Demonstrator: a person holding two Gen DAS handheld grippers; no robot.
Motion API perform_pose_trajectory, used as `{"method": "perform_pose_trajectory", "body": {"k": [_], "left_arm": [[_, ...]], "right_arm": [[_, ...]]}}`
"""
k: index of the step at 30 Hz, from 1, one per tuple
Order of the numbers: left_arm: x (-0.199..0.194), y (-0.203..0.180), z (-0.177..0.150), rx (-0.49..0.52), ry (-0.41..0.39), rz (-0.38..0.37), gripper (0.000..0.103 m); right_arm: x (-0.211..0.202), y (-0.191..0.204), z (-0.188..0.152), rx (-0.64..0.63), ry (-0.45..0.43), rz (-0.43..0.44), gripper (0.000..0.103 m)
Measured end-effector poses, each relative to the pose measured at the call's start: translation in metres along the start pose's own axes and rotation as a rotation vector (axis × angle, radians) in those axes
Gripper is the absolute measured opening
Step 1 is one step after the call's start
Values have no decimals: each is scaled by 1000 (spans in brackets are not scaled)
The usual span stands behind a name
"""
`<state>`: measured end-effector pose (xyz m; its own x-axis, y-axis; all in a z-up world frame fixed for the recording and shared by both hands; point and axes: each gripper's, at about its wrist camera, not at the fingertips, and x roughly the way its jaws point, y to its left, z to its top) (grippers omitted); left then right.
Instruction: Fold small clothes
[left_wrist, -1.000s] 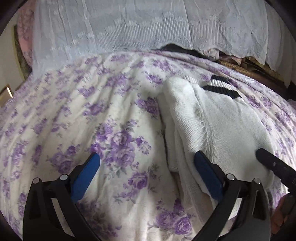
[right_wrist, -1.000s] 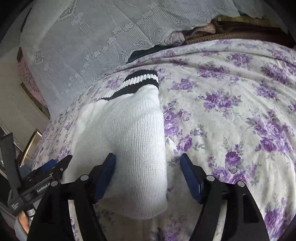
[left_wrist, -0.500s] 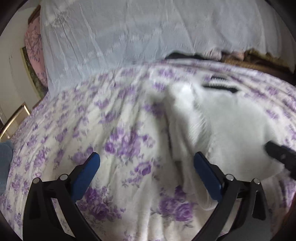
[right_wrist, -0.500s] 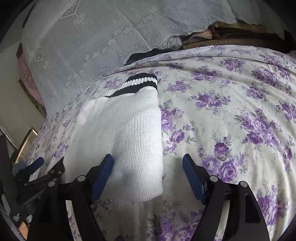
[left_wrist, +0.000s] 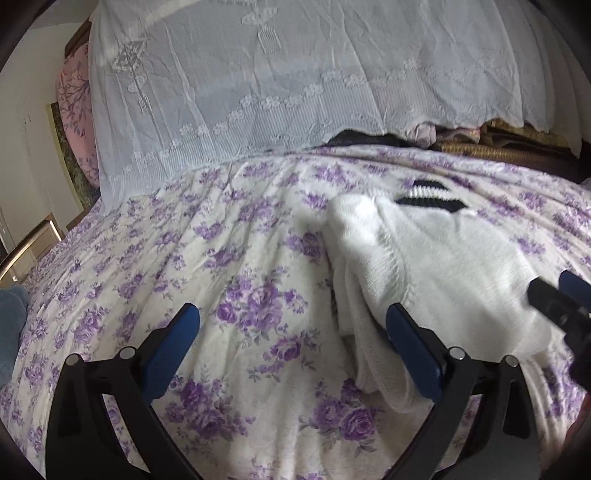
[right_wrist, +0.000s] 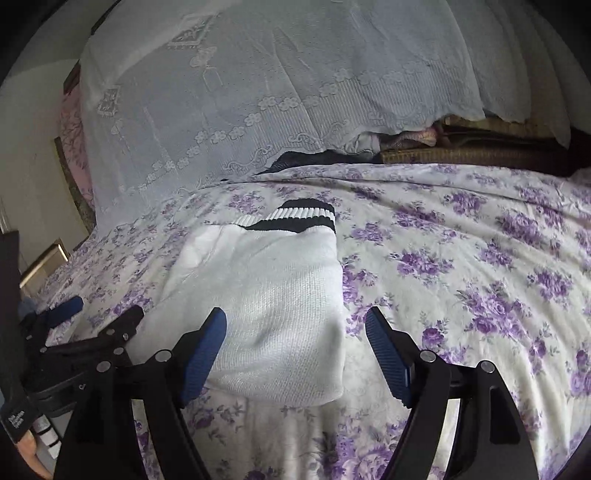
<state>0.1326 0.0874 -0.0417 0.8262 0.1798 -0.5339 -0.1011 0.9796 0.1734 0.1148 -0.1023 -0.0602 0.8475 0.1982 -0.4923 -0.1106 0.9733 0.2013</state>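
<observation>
1. A bed covered by a cream bedspread (left_wrist: 236, 266) with purple flower print fills both views.
2. A white knitted garment (right_wrist: 266, 295), folded into a thick bundle, lies on the bedspread. Its black-and-white striped ribbed band (right_wrist: 295, 218) is at the far end, pointing toward the head of the bed.
3. The left tongs (left_wrist: 291, 339) stand wide open above the bed. Their blue pads hold nothing; the right-hand pad (left_wrist: 413, 354) is at the near left edge of the garment, while the other is over bare bedspread.
4. The right tongs (right_wrist: 295, 350) are also open, having just widened a little. The garment's near right corner lies between the pads, but neither pad presses on it.
5. In the right wrist view the left tongs appear at the lower left, just beside the garment.
6. A white lace cloth (left_wrist: 295, 81) drapes the far end of the bed, with woven brown items (right_wrist: 461, 151) beside it.
</observation>
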Motion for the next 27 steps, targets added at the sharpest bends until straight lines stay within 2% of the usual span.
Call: {"method": "perform_pose_trajectory", "body": {"k": [3, 6, 9, 10, 13, 18, 23, 25, 27], "left_arm": [[-4, -3, 0, 12, -17, -10, 98], [4, -7, 0, 26, 10, -9, 99], [23, -8, -3, 37, 93, 17, 99], [26, -6, -3, 26, 105, 14, 99], [24, -2, -3, 9, 104, 0, 99], [9, -3, -2, 17, 36, -10, 98], [-9, 1, 3, -9, -40, -44, 98], [-10, -2, 4, -3, -46, -56, 98], [2, -10, 1, 38, 4, -34, 99]], "right_arm": [[2, 1, 0, -5, 9, -4, 78], [7, 2, -1, -5, 36, -16, 78], [30, 3, -4, -15, 160, -24, 84], [32, 1, -5, -4, 175, -17, 85], [29, -5, -6, 29, 162, 3, 86], [15, -3, -4, 22, 94, 14, 86], [-2, -7, 2, 43, -16, 23, 86], [0, -7, 2, 41, -6, 16, 86], [14, -8, 1, 46, 62, -5, 87]]}}
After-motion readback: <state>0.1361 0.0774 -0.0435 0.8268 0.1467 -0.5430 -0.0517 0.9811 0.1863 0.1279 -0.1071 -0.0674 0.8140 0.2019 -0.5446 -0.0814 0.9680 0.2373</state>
